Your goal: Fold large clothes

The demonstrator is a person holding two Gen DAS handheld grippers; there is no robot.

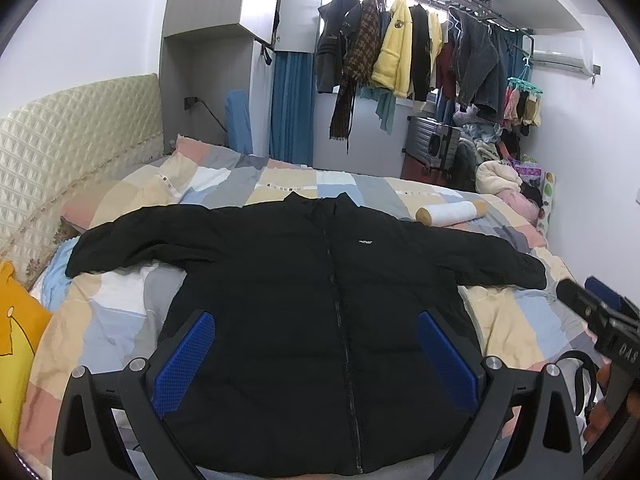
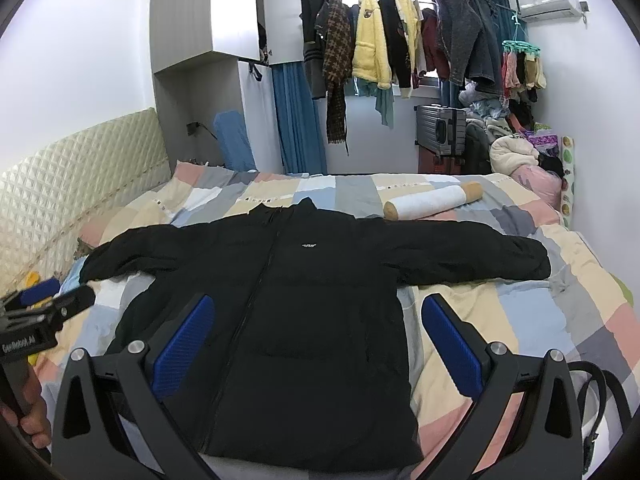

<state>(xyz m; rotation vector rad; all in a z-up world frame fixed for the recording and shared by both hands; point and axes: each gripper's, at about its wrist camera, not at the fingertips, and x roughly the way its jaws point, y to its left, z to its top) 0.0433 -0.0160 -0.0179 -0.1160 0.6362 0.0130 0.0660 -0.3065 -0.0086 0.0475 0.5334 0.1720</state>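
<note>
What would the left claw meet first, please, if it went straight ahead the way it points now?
Most likely the black jacket lying flat on the bed: the open left claw frames its front near the zipper, with nothing else between. Depth is unclear.

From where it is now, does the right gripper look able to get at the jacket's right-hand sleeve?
Probably yes. The right gripper is open and holds nothing, and the sleeve lies flat on the bedspread with nothing on top of it or in the way.

Both grippers, left (image 1: pixel 316 356) and right (image 2: pixel 318 344), are built black, with blue textured pads (image 1: pixel 184 364). Silver screws (image 2: pixel 136 347) are fitted at the pivots. White lettering is printed on the bodies.
</note>
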